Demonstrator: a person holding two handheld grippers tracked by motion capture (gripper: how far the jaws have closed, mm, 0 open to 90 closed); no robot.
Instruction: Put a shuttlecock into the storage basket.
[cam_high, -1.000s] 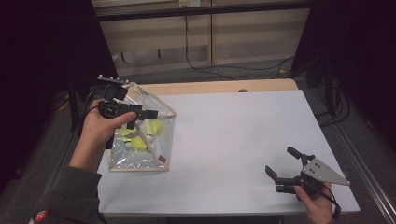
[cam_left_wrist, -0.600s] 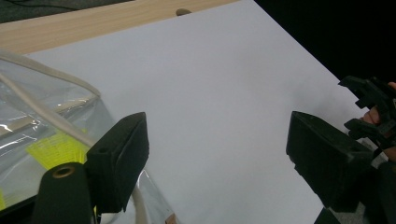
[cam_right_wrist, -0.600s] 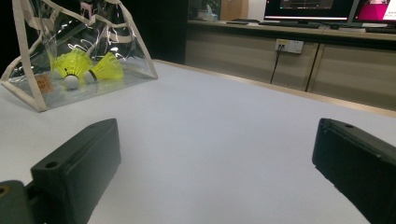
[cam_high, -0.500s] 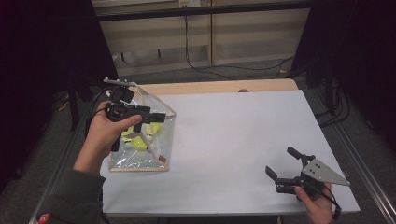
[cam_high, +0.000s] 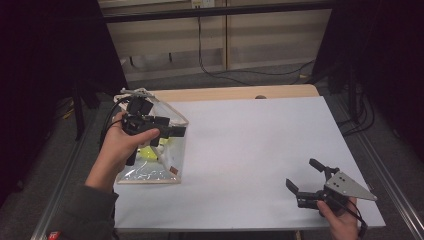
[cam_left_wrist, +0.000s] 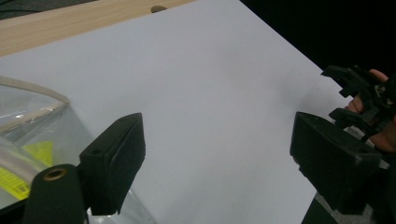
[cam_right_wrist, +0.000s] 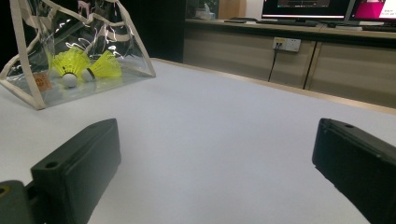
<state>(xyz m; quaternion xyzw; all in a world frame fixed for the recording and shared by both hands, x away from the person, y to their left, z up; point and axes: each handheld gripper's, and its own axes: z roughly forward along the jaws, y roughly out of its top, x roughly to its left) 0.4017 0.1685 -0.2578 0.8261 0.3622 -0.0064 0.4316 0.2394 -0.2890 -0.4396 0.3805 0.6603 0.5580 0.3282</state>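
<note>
High view: clear bag (cam_high: 165, 167) sits at the table's (cam_high: 250, 150) left edge, two yellow shuttlecocks (cam_high: 148, 152) inside. Left gripper (cam_high: 167, 137) hangs above the bag; its jaws have just been opening, nothing between them. Right gripper (cam_high: 306, 179) sits low at the near right corner, well apart from the bag, jaws spread, nothing gripped. Right gripper view: bag stands upright, shuttlecocks (cam_right_wrist: 84, 67) on its floor.

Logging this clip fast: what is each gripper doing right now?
Left gripper: jaws open and just been opening, nothing between them, over the clear bag of yellow shuttlecocks.
Right gripper: jaws open, empty, above the table.
</note>
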